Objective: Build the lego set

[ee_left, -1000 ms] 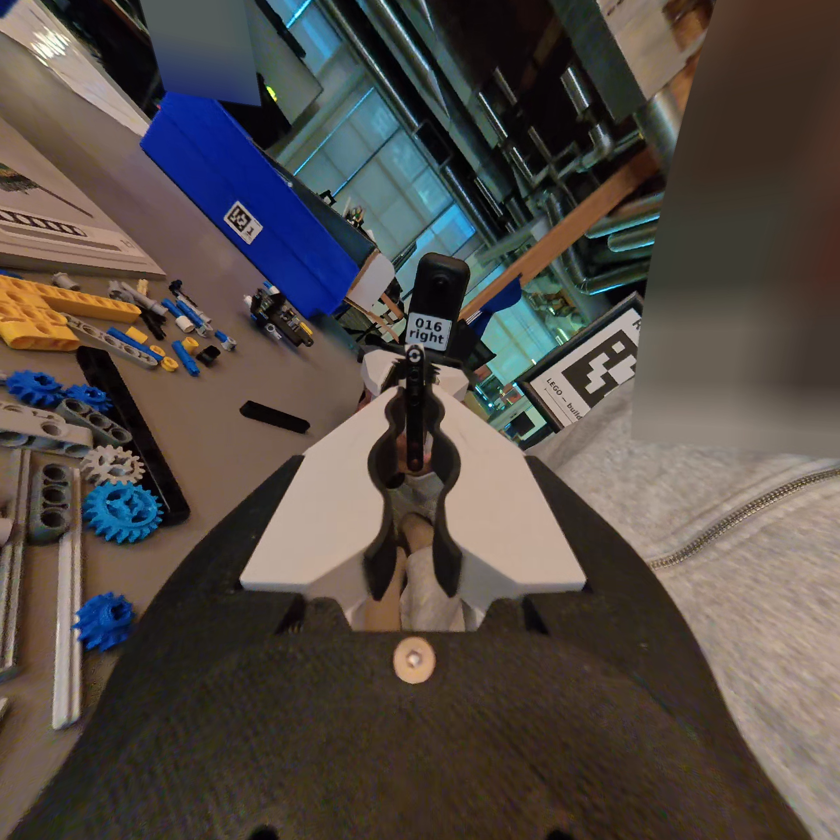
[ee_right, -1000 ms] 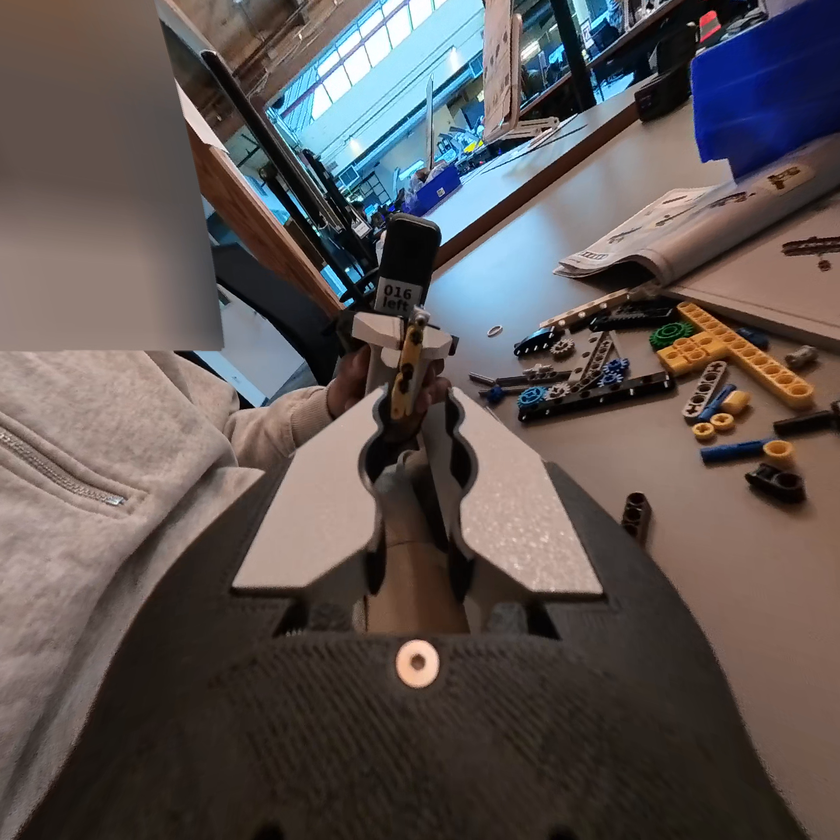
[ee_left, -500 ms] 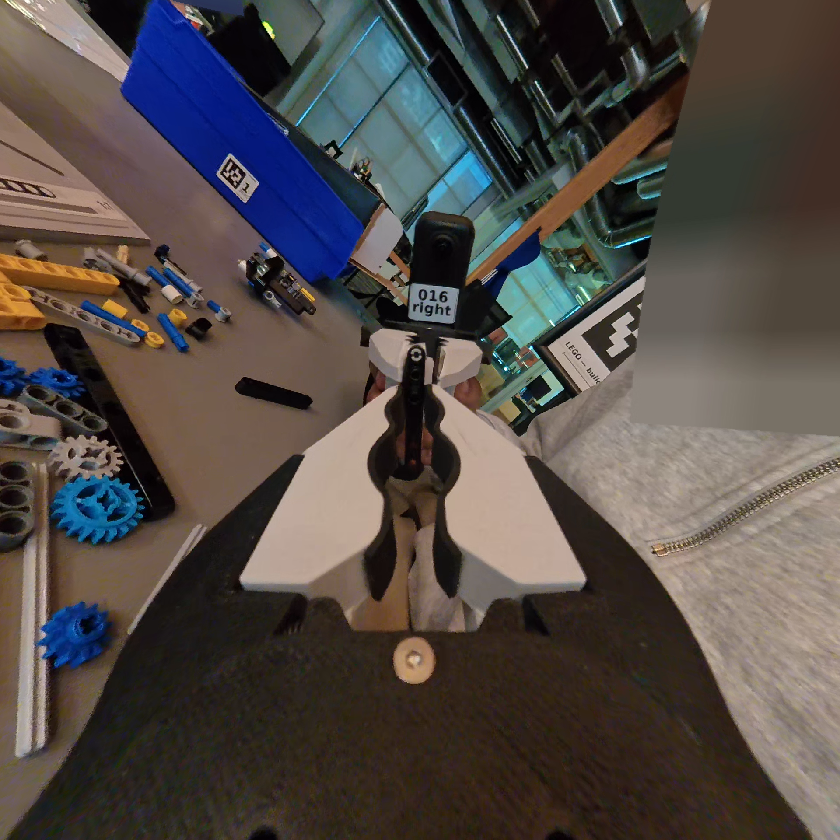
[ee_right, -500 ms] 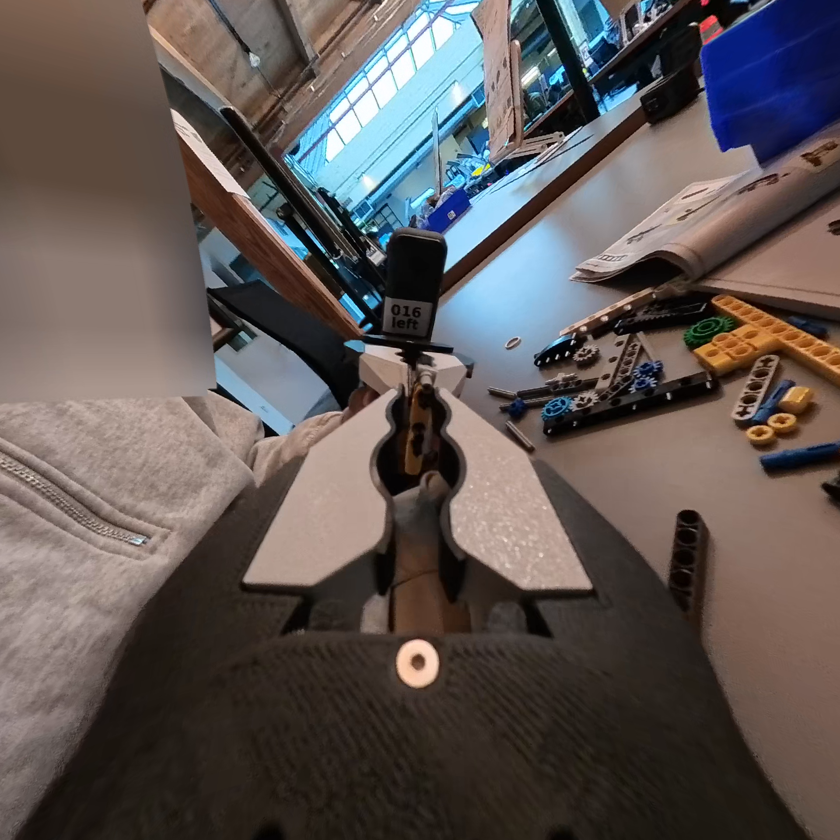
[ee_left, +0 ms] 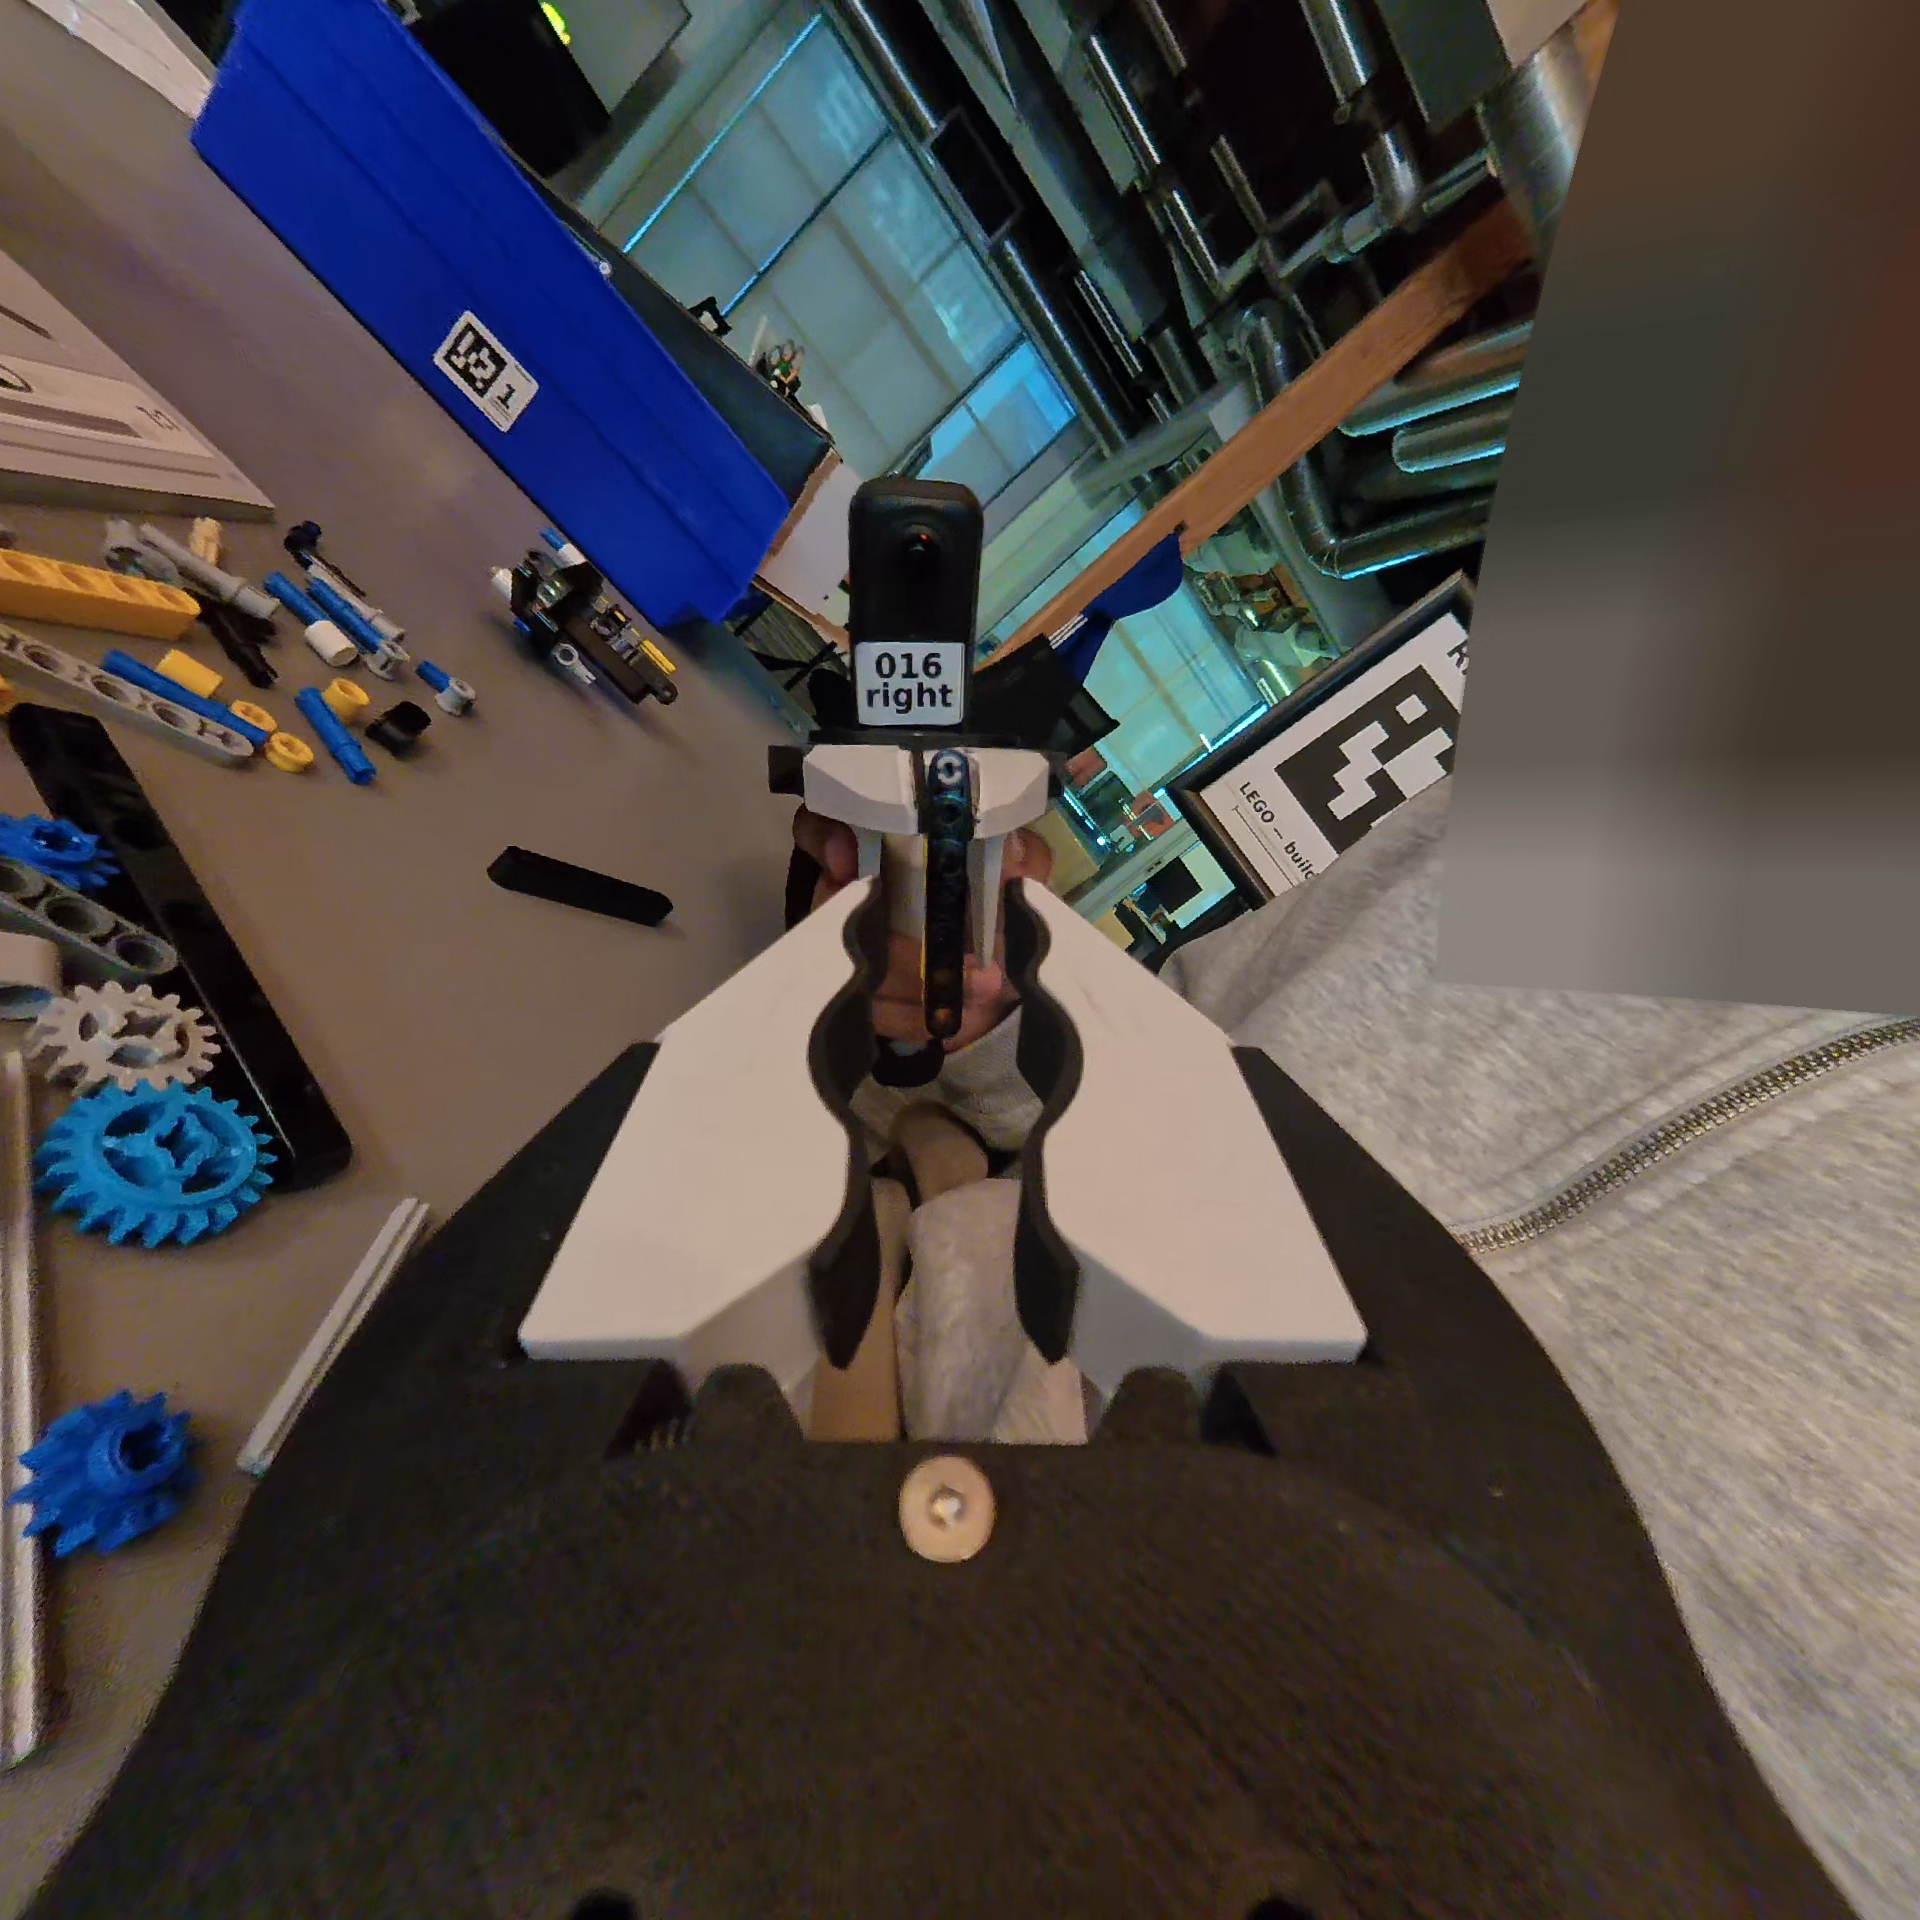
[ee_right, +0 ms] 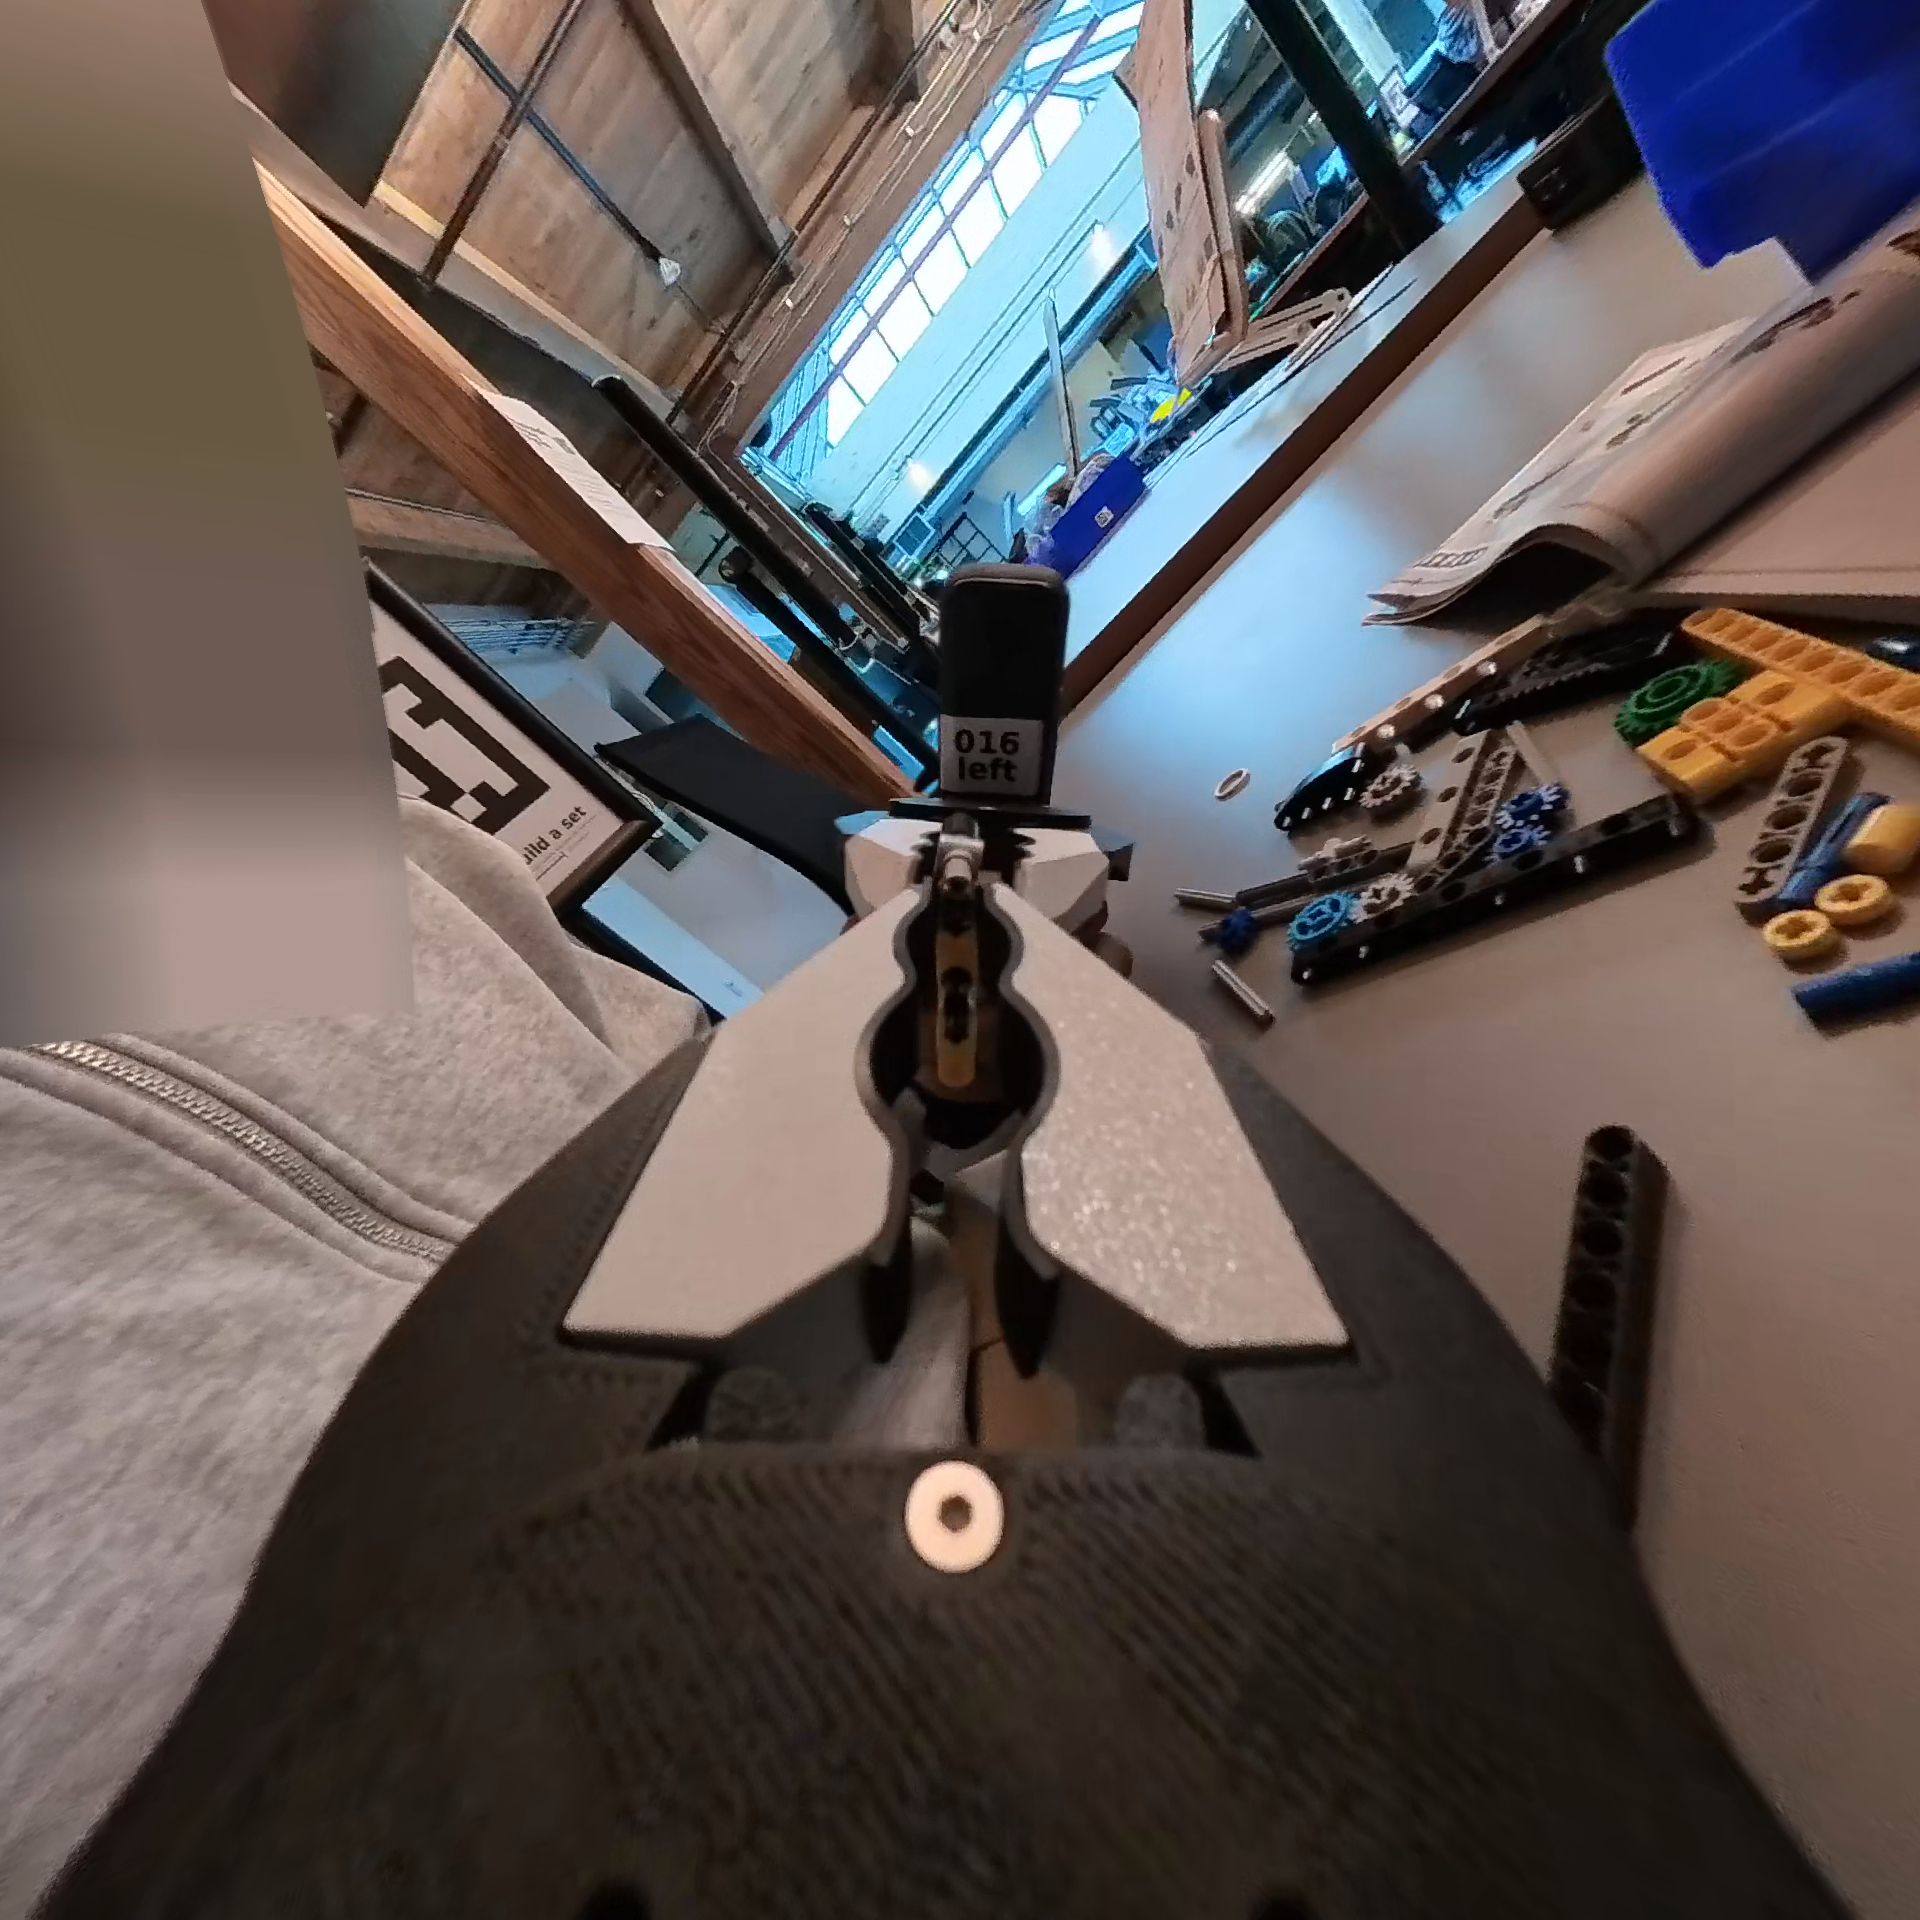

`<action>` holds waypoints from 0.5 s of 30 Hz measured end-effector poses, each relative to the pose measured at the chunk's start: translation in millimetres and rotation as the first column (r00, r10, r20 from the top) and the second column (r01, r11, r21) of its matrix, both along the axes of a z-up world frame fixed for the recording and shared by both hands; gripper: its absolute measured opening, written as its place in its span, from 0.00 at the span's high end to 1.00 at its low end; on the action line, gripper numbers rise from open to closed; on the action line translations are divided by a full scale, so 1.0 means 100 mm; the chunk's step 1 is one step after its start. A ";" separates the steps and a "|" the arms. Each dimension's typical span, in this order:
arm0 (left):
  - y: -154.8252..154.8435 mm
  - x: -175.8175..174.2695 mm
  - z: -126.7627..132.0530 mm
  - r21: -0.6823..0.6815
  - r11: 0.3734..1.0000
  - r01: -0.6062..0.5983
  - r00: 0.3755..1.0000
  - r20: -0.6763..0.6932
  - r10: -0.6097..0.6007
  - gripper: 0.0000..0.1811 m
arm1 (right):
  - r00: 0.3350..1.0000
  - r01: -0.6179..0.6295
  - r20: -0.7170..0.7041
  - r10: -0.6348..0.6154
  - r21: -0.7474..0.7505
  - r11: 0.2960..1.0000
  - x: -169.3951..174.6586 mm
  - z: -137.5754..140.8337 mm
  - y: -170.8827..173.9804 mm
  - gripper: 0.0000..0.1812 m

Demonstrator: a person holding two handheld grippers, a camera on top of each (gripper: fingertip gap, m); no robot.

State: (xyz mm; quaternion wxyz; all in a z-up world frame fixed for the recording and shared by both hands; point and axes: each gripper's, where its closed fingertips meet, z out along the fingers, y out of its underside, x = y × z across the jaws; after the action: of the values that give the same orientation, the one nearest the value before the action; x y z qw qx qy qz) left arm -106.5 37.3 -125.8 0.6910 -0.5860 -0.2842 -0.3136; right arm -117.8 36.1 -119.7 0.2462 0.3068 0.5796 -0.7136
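Observation:
My left gripper (ee_left: 943, 899) and right gripper (ee_right: 958, 899) face each other tip to tip above the table edge, in front of a person's grey sweater. Between them stands a small upright beam assembly. In the left wrist view it shows a thin black beam (ee_left: 940, 977) with holes. In the right wrist view it shows a yellow beam (ee_right: 954, 997) with a grey pin on top. Both grippers' jaws stand narrow around it. The right gripper (ee_left: 935, 800) shows far off in the left wrist view, and the left gripper (ee_right: 971, 852) in the right wrist view.
Loose parts lie on the grey table: blue gears (ee_left: 156, 1158), a long black beam (ee_left: 166, 935), a short black piece (ee_left: 582, 886), yellow beams (ee_right: 1766, 707) and a black beam (ee_right: 1605, 1299). A blue bin (ee_left: 499, 301), an instruction booklet (ee_right: 1662, 488) and a small built unit (ee_left: 592, 634) stand farther back. My left and right fingertips are right by each other.
Both grippers stayed tip to tip on the assembly while the pair shifted and tilted. The yellow beam now sits lower, deeper between the right jaws.

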 end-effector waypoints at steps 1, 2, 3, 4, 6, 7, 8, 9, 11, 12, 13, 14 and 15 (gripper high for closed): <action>0.00 0.00 0.00 -0.002 1.000 -0.001 1.000 -0.002 0.001 0.90 | 1.000 -0.005 0.006 0.005 0.001 1.000 0.00 -0.01 0.00 0.98; 0.00 0.00 0.00 -0.005 1.000 -0.001 1.000 -0.004 0.001 0.90 | 1.000 -0.009 0.008 0.009 0.004 1.000 0.00 -0.01 0.00 0.98; 0.01 0.01 -0.01 -0.007 1.000 0.002 1.000 -0.006 -0.002 0.90 | 1.000 -0.015 0.009 0.015 0.009 1.000 0.01 -0.02 0.00 0.97; 0.01 0.01 -0.01 -0.011 1.000 0.004 1.000 -0.008 -0.004 0.91 | 1.000 -0.019 0.008 0.019 0.015 1.000 0.02 -0.03 -0.01 0.97; 0.02 0.02 -0.02 -0.016 1.000 0.007 1.000 -0.014 -0.008 0.93 | 1.000 -0.027 0.003 0.027 0.030 0.999 0.04 -0.05 -0.03 0.97; 0.02 0.02 -0.02 -0.017 1.000 0.007 1.000 -0.015 -0.008 0.94 | 1.000 -0.030 0.000 0.030 0.039 0.999 0.04 -0.06 -0.04 0.97; 0.01 0.02 -0.02 -0.015 1.000 0.004 1.000 -0.014 -0.005 0.94 | 0.999 -0.032 -0.005 0.033 0.050 0.998 0.05 -0.07 -0.05 0.98; 0.01 0.01 -0.01 -0.011 1.000 -0.001 1.000 -0.010 0.001 0.95 | 0.999 -0.034 -0.010 0.035 0.061 0.998 0.06 -0.08 -0.06 0.98; -0.01 -0.01 0.00 0.004 1.000 -0.010 1.000 0.002 0.010 0.95 | 0.999 -0.038 -0.019 0.039 0.076 0.996 0.07 -0.10 -0.07 0.98; -0.02 -0.02 0.01 0.010 1.000 -0.013 1.000 0.008 0.013 0.95 | 0.999 -0.040 -0.022 0.042 0.079 0.996 0.07 -0.10 -0.07 0.98; -0.02 -0.03 0.01 0.012 1.000 -0.016 1.000 0.012 0.016 0.96 | 0.999 -0.041 -0.024 0.043 0.082 0.996 0.08 -0.10 -0.07 0.97; -0.02 -0.03 0.01 0.009 1.000 -0.016 1.000 0.011 0.016 0.96 | 0.999 -0.043 -0.023 0.045 0.083 0.996 0.08 -0.10 -0.08 0.98; -0.02 -0.03 0.00 0.003 1.000 -0.016 1.000 0.008 0.016 0.97 | 0.999 -0.047 -0.018 0.049 0.085 0.995 0.09 -0.11 -0.08 0.98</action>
State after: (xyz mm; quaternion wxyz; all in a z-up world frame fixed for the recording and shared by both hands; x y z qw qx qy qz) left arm -109.1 35.2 -125.7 0.6933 -0.5812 -0.2911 -0.3110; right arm -109.3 28.2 -130.4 0.2442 0.2955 0.6190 -0.6854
